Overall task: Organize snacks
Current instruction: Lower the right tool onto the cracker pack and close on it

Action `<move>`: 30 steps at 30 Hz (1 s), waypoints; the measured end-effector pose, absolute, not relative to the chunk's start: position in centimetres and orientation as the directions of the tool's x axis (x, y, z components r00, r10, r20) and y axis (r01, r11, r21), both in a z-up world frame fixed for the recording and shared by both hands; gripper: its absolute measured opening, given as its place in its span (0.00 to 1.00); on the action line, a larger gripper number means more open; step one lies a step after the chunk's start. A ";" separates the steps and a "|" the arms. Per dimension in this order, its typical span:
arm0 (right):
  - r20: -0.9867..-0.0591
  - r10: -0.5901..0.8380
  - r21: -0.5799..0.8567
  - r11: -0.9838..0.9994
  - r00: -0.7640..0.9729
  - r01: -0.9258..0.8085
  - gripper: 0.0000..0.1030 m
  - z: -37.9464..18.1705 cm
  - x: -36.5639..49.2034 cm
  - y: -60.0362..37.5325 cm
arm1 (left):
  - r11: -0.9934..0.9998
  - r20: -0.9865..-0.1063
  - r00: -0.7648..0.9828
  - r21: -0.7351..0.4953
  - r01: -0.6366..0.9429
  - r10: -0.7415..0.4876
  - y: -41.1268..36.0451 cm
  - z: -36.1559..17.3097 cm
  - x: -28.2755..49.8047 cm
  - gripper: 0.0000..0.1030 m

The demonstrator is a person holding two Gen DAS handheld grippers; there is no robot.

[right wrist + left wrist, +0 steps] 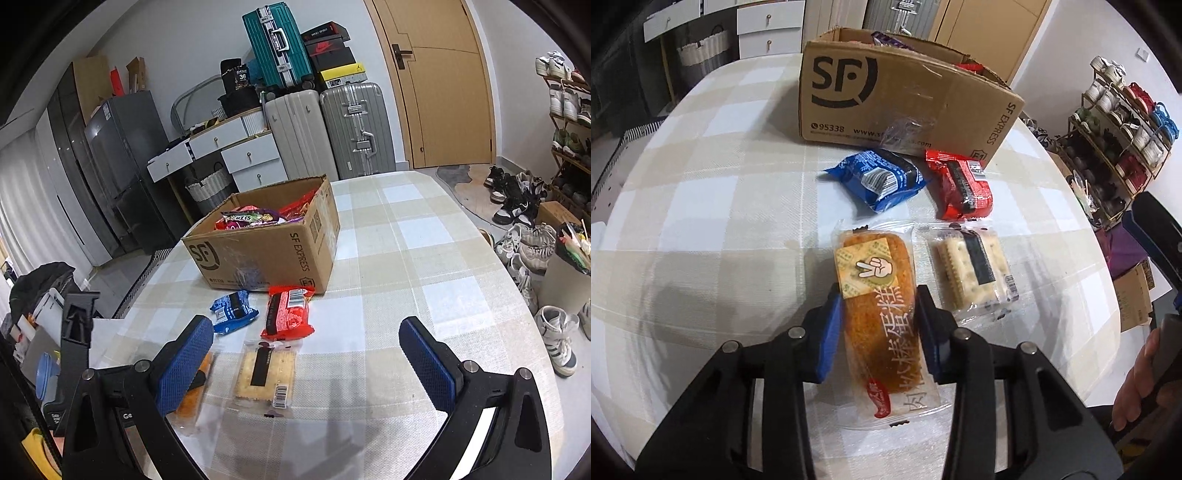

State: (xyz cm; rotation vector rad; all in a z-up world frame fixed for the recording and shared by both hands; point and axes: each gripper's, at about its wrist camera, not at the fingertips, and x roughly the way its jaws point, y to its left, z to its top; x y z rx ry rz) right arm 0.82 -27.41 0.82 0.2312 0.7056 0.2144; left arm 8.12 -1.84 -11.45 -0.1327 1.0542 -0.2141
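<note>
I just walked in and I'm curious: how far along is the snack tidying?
Done: the cardboard box already holds many snacks. In hand: the left gripper is shut on the cake packet. Left: the blue packet, red packet and cracker packet lie on the table; the right gripper is open, empty.

Beige-and-white checked tablecloth (720, 192)

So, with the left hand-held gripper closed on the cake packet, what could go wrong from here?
1. The left hand-held gripper pinches the soft orange cake in its clear wrapper across the middle; it may get squashed.
2. The clear cracker packet lies close beside it and could be dragged along.
3. The brown cardboard box already looks full, so the cake might slide off the pile.
</note>
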 end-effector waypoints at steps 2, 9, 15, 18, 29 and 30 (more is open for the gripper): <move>-0.618 0.271 0.279 0.953 0.738 -0.116 0.99 0.7 0.9 -27.3 | 0.972 -0.845 0.479 -0.209 0.110 -0.237 -1.6 -11.4 7.9 0.34; -0.638 0.279 0.286 0.951 0.718 -0.115 0.99 0.2 1.3 -27.2 | 0.979 -0.863 0.465 -0.199 0.049 -0.199 -0.2 -11.7 8.2 0.34; -0.651 0.286 0.248 0.956 0.703 -0.158 0.99 0.0 1.2 -25.9 | 0.972 -0.859 0.460 -0.233 0.041 -0.225 0.5 -11.8 8.0 0.34; -0.666 0.294 0.234 0.955 0.685 -0.182 0.99 -0.4 1.4 -24.9 | 0.971 -0.849 0.477 -0.232 0.048 -0.227 0.7 -11.3 7.8 0.34; -0.763 0.275 0.169 0.958 0.585 -0.230 0.99 -3.4 2.8 -21.6 | 0.973 -0.829 0.520 -0.232 0.016 -0.206 3.9 -9.6 6.7 0.34; -0.769 0.275 0.170 0.958 0.577 -0.230 0.99 -3.6 2.9 -21.5 | 0.975 -0.833 0.518 -0.220 0.009 -0.193 4.2 -9.6 6.6 0.34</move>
